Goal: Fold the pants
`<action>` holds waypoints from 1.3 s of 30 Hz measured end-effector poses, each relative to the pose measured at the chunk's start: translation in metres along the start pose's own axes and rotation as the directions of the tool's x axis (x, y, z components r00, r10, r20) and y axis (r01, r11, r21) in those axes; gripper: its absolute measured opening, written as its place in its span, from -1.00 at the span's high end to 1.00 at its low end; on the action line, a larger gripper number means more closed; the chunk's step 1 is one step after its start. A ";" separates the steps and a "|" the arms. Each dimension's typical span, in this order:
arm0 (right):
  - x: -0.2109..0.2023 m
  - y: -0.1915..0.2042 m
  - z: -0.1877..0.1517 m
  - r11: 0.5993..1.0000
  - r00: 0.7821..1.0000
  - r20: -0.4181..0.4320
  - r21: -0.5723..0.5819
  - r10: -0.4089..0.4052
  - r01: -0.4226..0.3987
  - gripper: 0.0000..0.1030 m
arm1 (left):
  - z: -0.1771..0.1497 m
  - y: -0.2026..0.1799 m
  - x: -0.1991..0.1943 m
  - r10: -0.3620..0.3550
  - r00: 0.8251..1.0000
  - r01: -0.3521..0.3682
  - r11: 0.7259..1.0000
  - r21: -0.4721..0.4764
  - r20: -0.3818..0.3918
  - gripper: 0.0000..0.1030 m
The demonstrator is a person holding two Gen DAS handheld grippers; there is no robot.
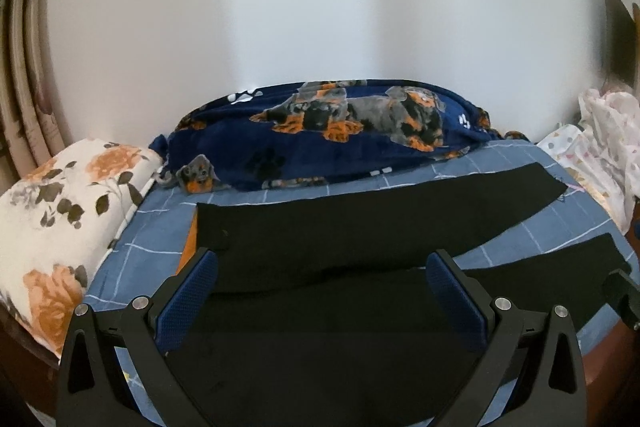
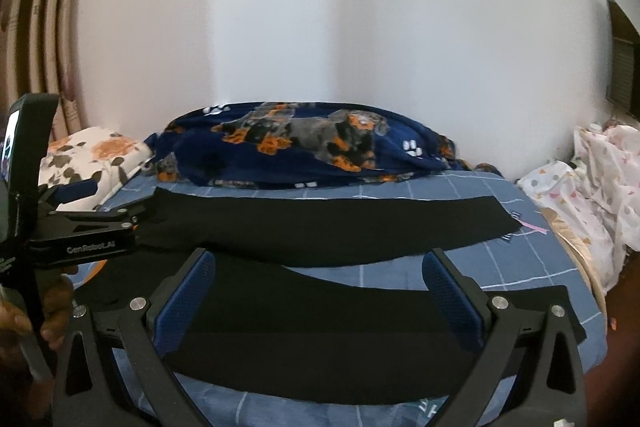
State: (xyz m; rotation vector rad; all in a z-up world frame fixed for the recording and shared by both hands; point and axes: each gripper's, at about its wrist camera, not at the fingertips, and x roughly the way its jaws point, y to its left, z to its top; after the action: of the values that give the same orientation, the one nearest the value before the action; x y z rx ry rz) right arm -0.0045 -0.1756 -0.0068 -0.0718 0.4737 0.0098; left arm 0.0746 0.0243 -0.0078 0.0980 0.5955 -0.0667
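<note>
Black pants (image 1: 360, 227) lie flat on the blue checked bedsheet (image 1: 132, 259), waist to the left, both legs running right and spread apart. My left gripper (image 1: 322, 263) hovers open over the waist and seat area, nothing between its blue pads. In the right wrist view, the far leg (image 2: 340, 227) and near leg (image 2: 320, 327) show with a strip of sheet between them. My right gripper (image 2: 320, 263) stands open above the near leg, holding nothing. The left gripper (image 2: 136, 217) shows side-on at the left over the waist, held by a hand (image 2: 24, 315).
A navy dog-print blanket (image 1: 340, 131) is bunched along the wall behind the pants. At the left lies a floral pillow (image 1: 68, 211); a white patterned cloth (image 2: 592, 187) is heaped at the right. The bed's edge (image 2: 588, 275) curves close to the leg ends.
</note>
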 end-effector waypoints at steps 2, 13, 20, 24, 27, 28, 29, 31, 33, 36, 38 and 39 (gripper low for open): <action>0.003 0.003 -0.003 0.999 0.999 -0.008 -0.003 0.034 -0.034 -1.00 | -0.003 0.001 -0.001 0.013 1.000 -0.013 1.000 0.009 0.008 -1.00; 0.025 0.003 -0.011 0.994 0.994 -0.038 0.007 0.107 -0.106 -1.00 | -0.003 0.029 0.034 0.042 0.997 -0.044 0.998 -0.036 -0.058 -1.00; 0.054 -0.004 -0.018 0.993 0.987 -0.112 0.046 0.118 -0.113 -1.00 | -0.001 0.073 0.096 0.115 0.978 -0.125 0.991 -0.051 -0.174 -1.00; 0.069 -0.005 -0.023 0.993 0.982 -0.150 0.047 0.117 -0.111 -1.00 | 0.009 0.132 0.134 0.167 0.974 -0.179 0.981 -0.069 -0.152 -1.00; 0.080 -0.007 -0.026 0.993 0.978 -0.178 0.052 0.110 -0.102 -1.00 | 0.018 0.185 0.178 0.069 0.980 -0.086 0.992 -0.087 -0.184 -1.00; 0.085 -0.008 -0.028 0.993 0.976 -0.190 0.057 0.108 -0.098 -1.00 | 0.019 0.198 0.193 0.049 0.975 -0.068 0.994 -0.084 -0.216 -1.00; 0.089 -0.010 -0.030 0.993 0.974 -0.199 0.061 0.106 -0.096 -1.00 | 0.021 0.204 0.203 0.031 0.971 -0.051 0.996 -0.079 -0.236 -1.00; 0.099 -0.011 -0.033 0.994 0.969 -0.226 0.069 0.101 -0.087 -1.00 | 0.021 0.224 0.234 0.003 0.958 -0.020 0.998 -0.058 -0.285 -0.99; 0.108 -0.011 -0.036 0.994 0.962 -0.255 0.075 0.099 -0.083 -1.00 | 0.020 0.237 0.258 -0.019 0.948 0.001 0.998 -0.058 -0.318 -0.95; 0.116 -0.010 -0.041 0.995 0.955 -0.284 0.069 0.091 -0.075 -1.00 | 0.018 0.247 0.283 -0.077 0.933 0.053 0.996 -0.078 -0.353 -0.72; 0.121 -0.009 -0.044 0.996 0.949 -0.304 0.064 0.083 -0.067 -1.00 | 0.017 0.248 0.303 -0.110 0.918 0.088 0.993 -0.076 -0.381 -0.64; 0.124 -0.009 -0.045 0.996 0.947 -0.312 0.065 0.081 -0.064 -1.00 | 0.016 0.248 0.311 -0.118 0.912 0.097 0.993 -0.071 -0.394 -0.64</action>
State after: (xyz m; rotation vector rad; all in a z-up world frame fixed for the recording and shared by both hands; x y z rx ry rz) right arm 0.0856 -0.1889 -0.1022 -0.0023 0.7960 0.0586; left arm 0.3627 0.2583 -0.1513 0.0287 1.0108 -0.1407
